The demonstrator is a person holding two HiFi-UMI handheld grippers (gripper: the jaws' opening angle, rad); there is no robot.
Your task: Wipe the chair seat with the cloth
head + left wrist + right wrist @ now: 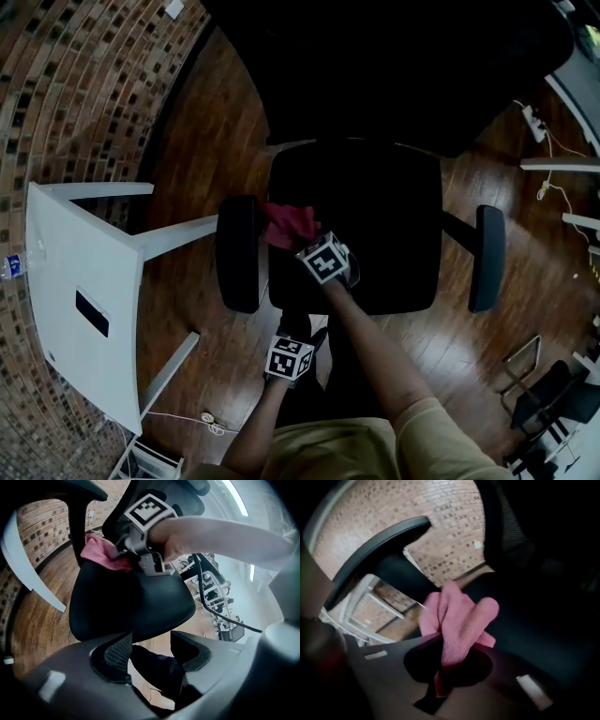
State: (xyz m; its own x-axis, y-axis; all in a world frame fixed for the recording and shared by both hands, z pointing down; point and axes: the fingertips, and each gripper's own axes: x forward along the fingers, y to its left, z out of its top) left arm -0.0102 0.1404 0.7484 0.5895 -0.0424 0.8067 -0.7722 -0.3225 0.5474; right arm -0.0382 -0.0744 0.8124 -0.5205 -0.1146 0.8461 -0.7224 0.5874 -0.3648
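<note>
A black office chair stands below me, its seat (pixel 375 225) dark and wide. On the seat's left part lies a pink cloth (pixel 289 223), bunched up. My right gripper (pixel 309 246) is shut on the pink cloth (pixel 457 620), which bulges out between its jaws over the seat (pixel 534 630). My left gripper (pixel 298 330) hangs lower, near the seat's front edge, open and holding nothing. From its view the seat's underside (pixel 126 602) looms just above the open jaws, with the cloth (pixel 101 552) and right gripper (pixel 123 550) on top.
A white table (pixel 80 300) stands at the left on the brown wood floor (pixel 202 131). The chair's armrests (pixel 238 253) (pixel 487 258) flank the seat. Its backrest (pixel 394 56) rises at the far side. A round brick wall (pixel 66 94) curves at the left. Cables and furniture legs lie at the right.
</note>
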